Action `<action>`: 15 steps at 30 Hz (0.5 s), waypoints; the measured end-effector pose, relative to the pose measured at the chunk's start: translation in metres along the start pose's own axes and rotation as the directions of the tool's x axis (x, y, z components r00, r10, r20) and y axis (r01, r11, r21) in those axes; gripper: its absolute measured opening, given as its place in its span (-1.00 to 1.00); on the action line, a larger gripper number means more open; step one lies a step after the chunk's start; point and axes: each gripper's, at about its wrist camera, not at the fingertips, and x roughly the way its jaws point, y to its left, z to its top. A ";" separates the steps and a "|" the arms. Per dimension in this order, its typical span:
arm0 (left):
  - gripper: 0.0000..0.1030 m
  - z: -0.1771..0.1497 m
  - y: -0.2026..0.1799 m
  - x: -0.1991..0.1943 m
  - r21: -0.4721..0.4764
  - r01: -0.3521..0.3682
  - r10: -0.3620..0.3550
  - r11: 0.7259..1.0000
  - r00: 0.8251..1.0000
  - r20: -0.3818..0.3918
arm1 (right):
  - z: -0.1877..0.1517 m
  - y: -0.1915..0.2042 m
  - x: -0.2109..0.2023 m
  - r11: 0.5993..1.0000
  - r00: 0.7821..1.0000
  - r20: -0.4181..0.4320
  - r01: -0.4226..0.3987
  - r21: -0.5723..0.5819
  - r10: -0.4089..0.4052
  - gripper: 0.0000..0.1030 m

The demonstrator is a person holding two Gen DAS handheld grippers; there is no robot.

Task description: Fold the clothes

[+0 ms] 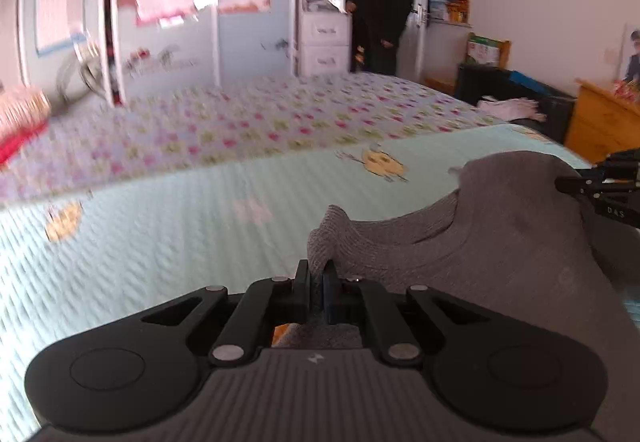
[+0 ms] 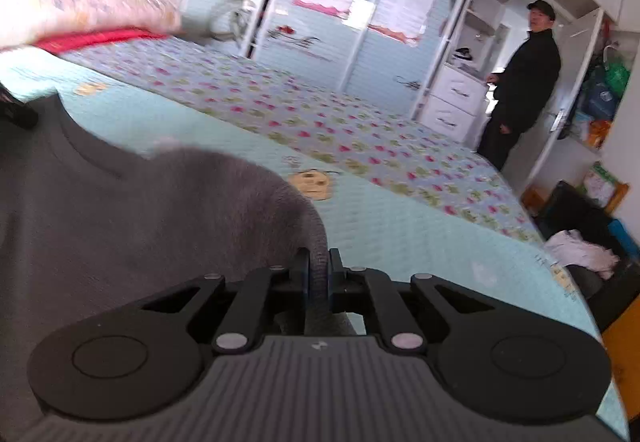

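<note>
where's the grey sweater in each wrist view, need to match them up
Left wrist view: the grey sweater fills the lower right, one edge pinched in the left hand-held gripper.
Right wrist view: the grey sweater fills the left and centre, one edge pinched in the right hand-held gripper.
Shared landmark: the person in black by the white drawers.

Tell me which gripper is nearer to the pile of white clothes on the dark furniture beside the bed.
Right. The right gripper pinches the grey sweater on the side of the bed where the white clothes lie; the left gripper grips the sweater's other side, farther away.
</note>
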 end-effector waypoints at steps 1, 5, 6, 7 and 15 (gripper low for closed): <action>-0.63 -0.004 -0.003 0.011 0.018 -0.055 0.055 0.998 0.998 -0.032 | -0.002 0.002 0.019 0.998 0.998 -0.020 0.058 -0.014 -0.059 -0.52; -0.39 -0.031 0.006 0.004 -0.098 -0.164 0.162 0.982 0.986 -0.025 | -0.023 0.008 0.052 0.964 0.953 -0.152 0.265 0.000 -0.262 -0.32; -0.18 -0.039 0.013 -0.007 -0.157 -0.163 0.163 0.974 0.987 -0.011 | -0.030 0.007 0.039 0.968 0.962 -0.137 0.247 0.049 -0.238 -0.26; -0.17 -0.046 0.019 -0.020 -0.197 -0.163 0.166 0.967 0.986 -0.003 | -0.038 0.006 0.026 0.969 0.969 -0.121 0.227 0.097 -0.215 -0.23; -0.01 -0.149 0.025 -0.152 -0.449 -0.029 -0.024 0.893 0.993 -0.113 | -0.133 -0.003 -0.133 0.933 0.988 -0.147 0.014 0.360 0.042 -0.08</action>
